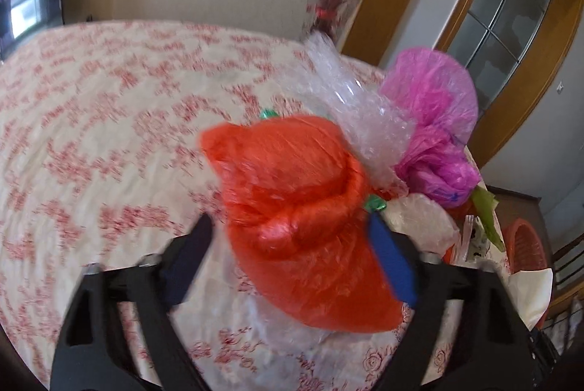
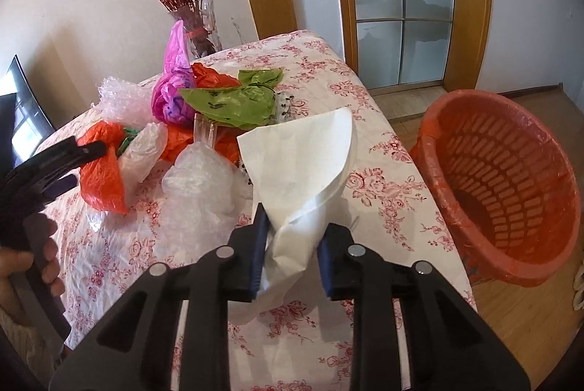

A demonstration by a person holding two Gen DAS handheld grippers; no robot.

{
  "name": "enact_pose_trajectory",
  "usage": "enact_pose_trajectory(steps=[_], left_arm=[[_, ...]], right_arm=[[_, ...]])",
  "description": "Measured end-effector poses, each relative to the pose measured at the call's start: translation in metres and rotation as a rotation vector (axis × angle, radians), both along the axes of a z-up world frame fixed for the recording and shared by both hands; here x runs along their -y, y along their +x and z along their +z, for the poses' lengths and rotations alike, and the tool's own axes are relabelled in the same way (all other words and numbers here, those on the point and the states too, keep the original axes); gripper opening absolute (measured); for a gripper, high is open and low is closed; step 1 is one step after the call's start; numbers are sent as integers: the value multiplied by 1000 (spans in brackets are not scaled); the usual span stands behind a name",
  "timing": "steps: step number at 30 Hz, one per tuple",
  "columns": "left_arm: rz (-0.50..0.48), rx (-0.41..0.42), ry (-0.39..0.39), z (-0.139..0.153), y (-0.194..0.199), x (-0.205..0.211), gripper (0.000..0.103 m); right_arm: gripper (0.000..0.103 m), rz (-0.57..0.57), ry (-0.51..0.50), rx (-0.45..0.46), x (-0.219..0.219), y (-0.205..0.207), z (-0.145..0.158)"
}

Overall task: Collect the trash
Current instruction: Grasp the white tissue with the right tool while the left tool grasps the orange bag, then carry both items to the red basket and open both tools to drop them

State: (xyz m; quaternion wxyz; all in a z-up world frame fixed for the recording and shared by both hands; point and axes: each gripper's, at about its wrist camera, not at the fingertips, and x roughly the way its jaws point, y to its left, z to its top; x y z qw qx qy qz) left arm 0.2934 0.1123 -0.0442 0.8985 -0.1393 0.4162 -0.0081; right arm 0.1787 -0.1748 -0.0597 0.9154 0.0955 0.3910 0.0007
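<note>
An orange plastic bag (image 1: 292, 179) lies crumpled on the floral tablecloth (image 1: 91, 135). My left gripper (image 1: 290, 223) is open around it: the blue right pad (image 1: 392, 259) touches the bag, while a gap shows at the left finger. In the right wrist view the left gripper (image 2: 76, 164) straddles the same orange bag (image 2: 102, 179). My right gripper (image 2: 295, 226) is shut on a white paper sheet (image 2: 303, 153), which stands up above the table edge. An orange plastic basket (image 2: 511, 172) lined with a bag stands on the floor to the right of the table.
More trash is piled on the table: a pink bag (image 2: 175, 88), a green bag (image 2: 233, 99), bubble wrap (image 2: 120, 99) and clear plastic (image 2: 197, 179). A glass vase of red branches (image 2: 200, 22) stands behind the table's far edge. A person's hand (image 2: 22, 267) holds the left gripper.
</note>
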Motion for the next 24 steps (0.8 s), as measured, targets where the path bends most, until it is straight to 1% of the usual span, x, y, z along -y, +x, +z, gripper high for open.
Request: enact_pose_trajectory(steps=[1, 2, 3, 4, 6, 7, 10, 17, 24], left_arm=[[-10, -9, -20, -3, 2, 0, 65], [-12, -7, -30, -3, 1, -1, 62], [-13, -2, -37, -3, 0, -2, 56], [-14, 4, -38, -3, -1, -2, 49], [-16, 22, -35, 1, -6, -4, 40], [-15, 33, -31, 4, -9, -5, 39], [-10, 57, -8, 11, -17, -9, 36], [-11, 99, 14, 31, -42, -22, 36], [-45, 171, 47, 60, -72, -13, 36]], right_arm=[[25, 4, -4, 2, -1, 0, 1], [25, 7, -4, 5, -1, -1, 1], [25, 10, -4, 7, -2, -1, 1], [25, 10, -3, 9, -1, -1, 1], [24, 12, 2, 17, 0, -3, 3], [24, 12, 3, 23, 0, -4, 5], [24, 11, 8, 45, 2, -7, 12], [24, 12, 5, 95, 6, -18, 29], [24, 2, 4, 145, 17, -33, 45]])
